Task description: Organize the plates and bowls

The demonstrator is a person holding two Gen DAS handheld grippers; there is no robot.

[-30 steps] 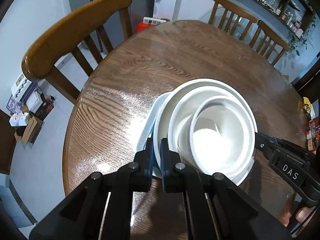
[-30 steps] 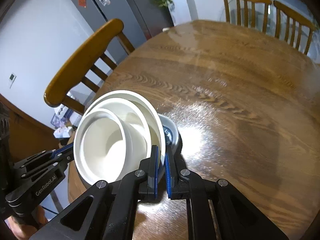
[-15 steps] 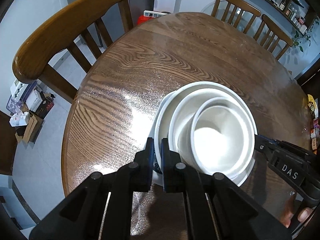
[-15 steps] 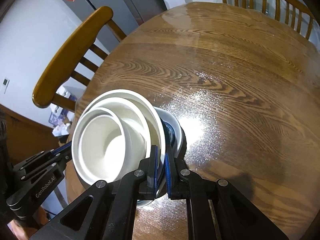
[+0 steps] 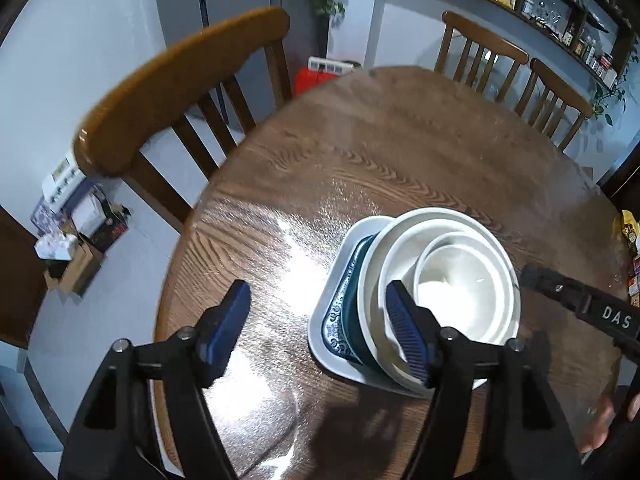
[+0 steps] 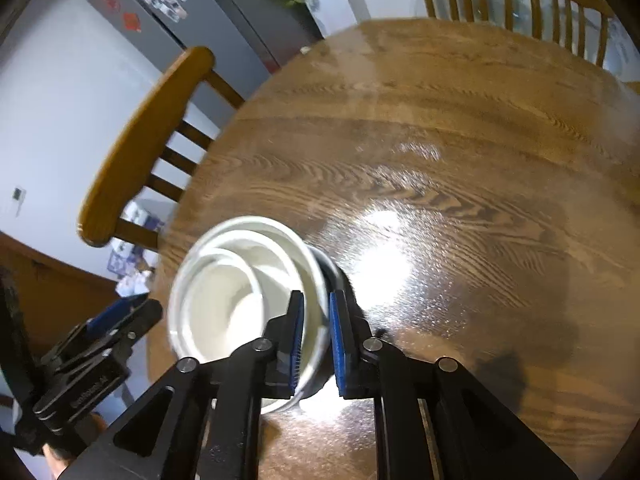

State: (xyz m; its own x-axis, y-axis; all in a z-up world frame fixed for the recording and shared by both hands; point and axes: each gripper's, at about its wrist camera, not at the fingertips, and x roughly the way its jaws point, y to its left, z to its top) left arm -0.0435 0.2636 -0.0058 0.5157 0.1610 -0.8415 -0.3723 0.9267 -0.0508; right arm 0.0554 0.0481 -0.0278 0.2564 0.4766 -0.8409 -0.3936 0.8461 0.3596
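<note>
Left gripper [image 5: 316, 320] jaws wide apart, holding nothing; right gripper [image 6: 316, 334] straddles the nested white bowls' [image 5: 460, 288] rim, grip unclear; stack sits on white plate [image 5: 340, 268] near round wooden table [image 5: 400, 152] edge.

White bowls [image 5: 464, 288] nest on a dark teal plate [image 5: 347, 312] with blue-and-white scrollwork, over a pale tray [image 5: 320, 320]. Brown wood-grain worktop [image 5: 380, 152]. My claws carry blue ribbed pads [image 5: 230, 320].

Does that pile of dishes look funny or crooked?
A bit. The white bowls sit off to one side of the blue plate and square tray, not centred, so the stack looks lopsided. The right gripper is around the big bowl's rim; the left gripper is open. Nothing is spilled or broken.
</note>
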